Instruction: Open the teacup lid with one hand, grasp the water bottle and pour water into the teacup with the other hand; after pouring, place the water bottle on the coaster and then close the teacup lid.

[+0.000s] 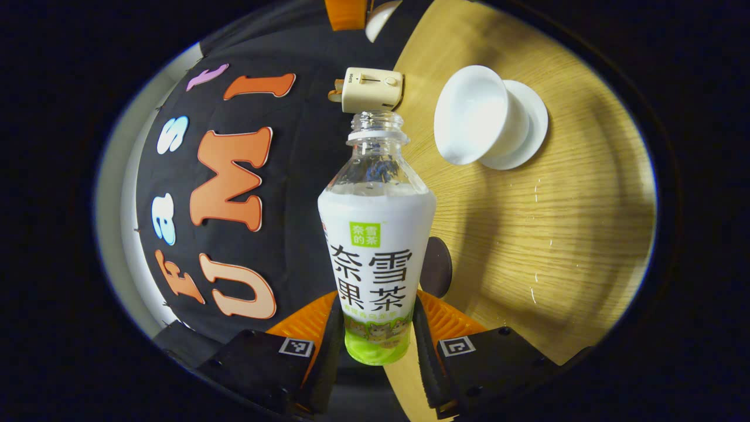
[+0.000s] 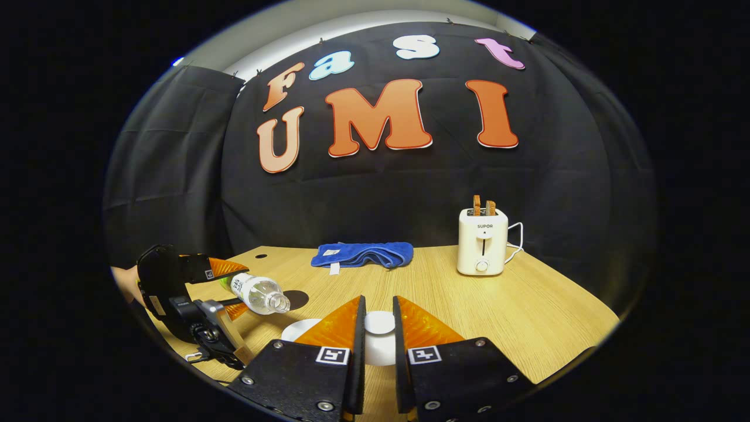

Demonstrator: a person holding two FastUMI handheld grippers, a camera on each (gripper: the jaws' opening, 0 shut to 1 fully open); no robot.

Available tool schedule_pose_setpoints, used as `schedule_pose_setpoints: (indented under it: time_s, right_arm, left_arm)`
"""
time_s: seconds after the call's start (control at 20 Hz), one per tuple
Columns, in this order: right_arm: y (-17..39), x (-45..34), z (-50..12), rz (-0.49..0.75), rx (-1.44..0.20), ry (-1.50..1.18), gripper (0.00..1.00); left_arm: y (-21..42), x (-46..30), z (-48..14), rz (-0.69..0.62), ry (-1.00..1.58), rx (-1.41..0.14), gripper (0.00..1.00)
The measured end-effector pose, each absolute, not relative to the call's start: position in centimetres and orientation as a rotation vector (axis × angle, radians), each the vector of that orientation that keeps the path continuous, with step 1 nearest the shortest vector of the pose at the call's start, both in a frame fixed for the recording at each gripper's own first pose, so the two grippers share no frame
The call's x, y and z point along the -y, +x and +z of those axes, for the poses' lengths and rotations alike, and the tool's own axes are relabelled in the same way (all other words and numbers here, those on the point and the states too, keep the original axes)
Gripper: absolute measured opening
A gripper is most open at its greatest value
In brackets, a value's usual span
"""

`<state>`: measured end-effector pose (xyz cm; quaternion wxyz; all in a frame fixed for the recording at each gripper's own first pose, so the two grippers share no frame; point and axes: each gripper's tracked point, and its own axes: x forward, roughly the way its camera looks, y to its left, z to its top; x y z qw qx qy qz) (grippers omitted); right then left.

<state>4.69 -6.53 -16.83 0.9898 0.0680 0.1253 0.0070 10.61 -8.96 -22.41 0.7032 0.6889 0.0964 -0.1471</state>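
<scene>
- Table (image 1: 556, 234): pale wood grain, smooth, beyond both grippers' fingers.
- Water bottle (image 1: 375, 246): clear ribbed plastic, white label sleeve, uncapped; pinched low between the left gripper (image 1: 375, 346) fingers, lying near horizontal in the right gripper view, mouth toward the cup.
- Teacup (image 1: 474, 114): glazed white porcelain on a saucer, uncovered, ahead and right of the bottle mouth.
- Lid (image 2: 379, 323): small white knob clamped between the right gripper (image 2: 378, 334) fingers.
- Coaster (image 1: 436, 266): dark disc just behind the bottle.
- Step: apparently pouring; next, mouth must come over the cup.
</scene>
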Motion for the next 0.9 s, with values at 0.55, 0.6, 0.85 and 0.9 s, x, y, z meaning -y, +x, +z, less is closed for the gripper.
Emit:
schedule_pose_setpoints:
  time_s: [0.55, 0.6, 0.85, 0.9]
  right_arm:
    - [4.47, 6.51, -17.7, 0.032, -0.273, 0.138, 0.22]
    - [4.49, 6.58, -17.75, 0.03, -0.274, 0.137, 0.22]
    - [4.29, 6.26, -17.93, 0.043, -0.275, 0.15, 0.22]
    - [4.31, 6.37, -17.98, 0.042, -0.276, 0.146, 0.22]
  left_arm:
    - [10.88, 8.89, -22.67, -0.342, 1.692, -0.22, 0.63]
    - [10.75, 8.99, -22.62, -0.344, 1.707, -0.217, 0.63]
    - [10.94, 9.13, -22.46, -0.346, 1.74, -0.213, 0.64]
    - [10.83, 9.17, -22.26, -0.345, 1.748, -0.212, 0.64]
